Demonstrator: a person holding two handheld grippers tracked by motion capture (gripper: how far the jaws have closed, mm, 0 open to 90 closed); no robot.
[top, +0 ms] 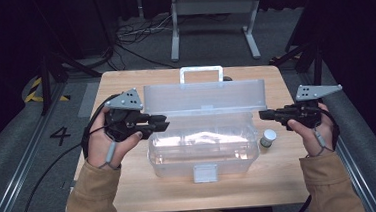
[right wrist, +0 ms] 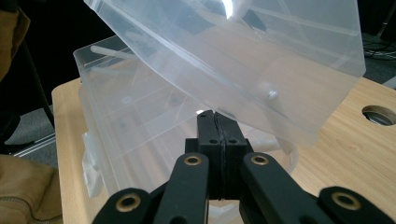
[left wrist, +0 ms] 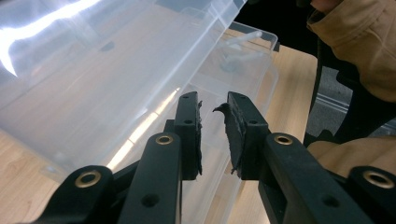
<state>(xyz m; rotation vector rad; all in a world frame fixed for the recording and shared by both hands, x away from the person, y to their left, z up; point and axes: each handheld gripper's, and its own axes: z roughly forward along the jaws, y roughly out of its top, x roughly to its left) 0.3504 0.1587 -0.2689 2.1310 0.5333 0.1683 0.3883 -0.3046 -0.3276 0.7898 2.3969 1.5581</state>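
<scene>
Clear plastic storage box (top: 202, 147) sits at the centre of the high view on the wooden tabletop (top: 131, 190), its lid (top: 204, 98) swung up and leaning back, a carry handle (top: 201, 74) standing behind it and a latch (top: 204, 173) on the near wall. It looks light and stiff, with thin glossy walls that would likely slide in a pinch and flex if squeezed hard; the rim, the lid edge or the handle seem the safest places to take hold. Its inside is hard to read through the glare; nothing plainly lies in it.

Left claw (top: 161, 124), at mid left, reaches over the box's left end, its jaws spread a little with nothing between them. Right claw (top: 264, 114), at mid right, points at the box's right end, jaws pressed together on nothing.

Just below it stands a small capped jar (top: 267, 138), apart from the box's right wall.
</scene>
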